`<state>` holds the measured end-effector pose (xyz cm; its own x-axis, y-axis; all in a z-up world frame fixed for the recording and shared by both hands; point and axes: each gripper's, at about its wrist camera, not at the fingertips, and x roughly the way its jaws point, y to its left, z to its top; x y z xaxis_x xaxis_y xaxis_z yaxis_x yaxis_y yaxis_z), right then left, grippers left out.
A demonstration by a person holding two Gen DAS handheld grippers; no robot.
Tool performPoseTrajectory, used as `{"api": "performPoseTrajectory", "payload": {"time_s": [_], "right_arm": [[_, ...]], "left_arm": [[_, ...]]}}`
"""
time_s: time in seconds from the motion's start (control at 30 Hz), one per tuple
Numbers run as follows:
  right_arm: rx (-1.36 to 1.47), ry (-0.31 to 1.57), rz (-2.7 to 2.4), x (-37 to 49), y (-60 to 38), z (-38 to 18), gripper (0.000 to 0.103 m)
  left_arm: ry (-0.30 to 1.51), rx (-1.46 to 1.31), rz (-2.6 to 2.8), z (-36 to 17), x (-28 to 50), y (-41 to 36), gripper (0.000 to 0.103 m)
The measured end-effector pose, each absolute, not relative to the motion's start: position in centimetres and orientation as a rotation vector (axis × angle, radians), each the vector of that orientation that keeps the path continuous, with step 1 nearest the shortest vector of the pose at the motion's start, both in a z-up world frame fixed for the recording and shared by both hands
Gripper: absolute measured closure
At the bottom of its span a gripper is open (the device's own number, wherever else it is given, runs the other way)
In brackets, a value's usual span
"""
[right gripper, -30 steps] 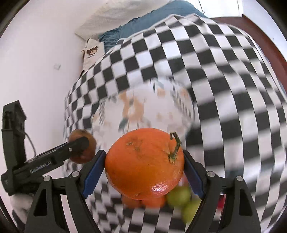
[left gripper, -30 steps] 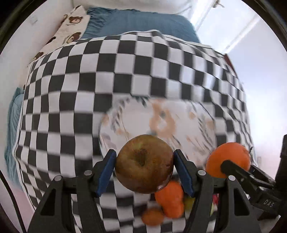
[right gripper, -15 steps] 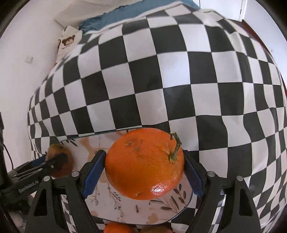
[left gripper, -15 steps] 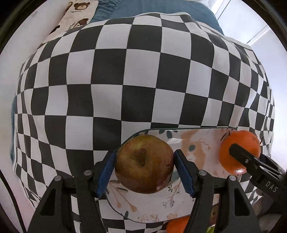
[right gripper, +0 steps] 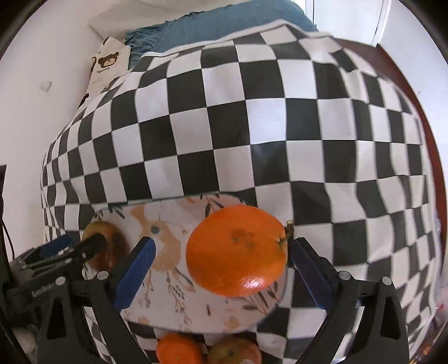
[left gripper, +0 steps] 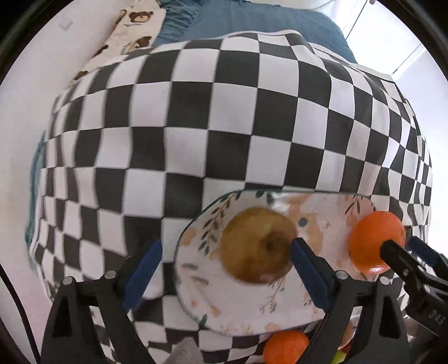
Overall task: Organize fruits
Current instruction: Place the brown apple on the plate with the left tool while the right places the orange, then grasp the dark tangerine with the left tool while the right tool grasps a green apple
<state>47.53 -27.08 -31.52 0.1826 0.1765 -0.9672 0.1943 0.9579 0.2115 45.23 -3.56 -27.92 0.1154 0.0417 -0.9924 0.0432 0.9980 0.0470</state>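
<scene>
Nearest the lenses, more loose fruit at the lower margin: a small orange [right gripper: 179, 352] and a second apple [right gripper: 235, 352], partly hidden behind the claw frames. Just beyond, left claw [left gripper: 225, 249] released, blue pads spread wide, right pad touching or just beside the brown-yellow apple [left gripper: 257, 246], left pad well apart from it. Right claw [right gripper: 221, 246] likewise released, right pad close to the stem end of the large orange [right gripper: 236, 249], left pad clear of the rind. Both fruits resting on the floral plate [left gripper: 238, 302], apple toward its left rim, orange toward its right rim, near each other but not touching. Handling, by judgement: apple firm, smooth-skinned, moderately heavy, liable to bruise under a hard squeeze; orange firm, with a slightly yielding, pebbled and glossy rind, prone to roll; best taken across the widest girth, pads clear of stem and calyx. Plate probably ceramic, hence breakable and slick beneath round fruit. Beneath the plate, black-and-white checkered cloth [left gripper: 196, 140], soft and faintly rippled, extending to a far edge. Beyond that edge, blue bedding [left gripper: 252, 22], a bear-print pillow [left gripper: 134, 30], white wall, bright window light at far right.
</scene>
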Motion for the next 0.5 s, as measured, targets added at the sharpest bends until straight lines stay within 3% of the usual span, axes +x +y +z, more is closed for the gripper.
{"api": "performPoseTrajectory", "payload": {"time_s": [0.5], "right_arm": [[0.208,1.341,-0.018,34.8,-24.0,-25.6,0.003]], "left_arm": [[1.358,0.124,0.016,-21.5,32.0,-0.8,0.010]]}}
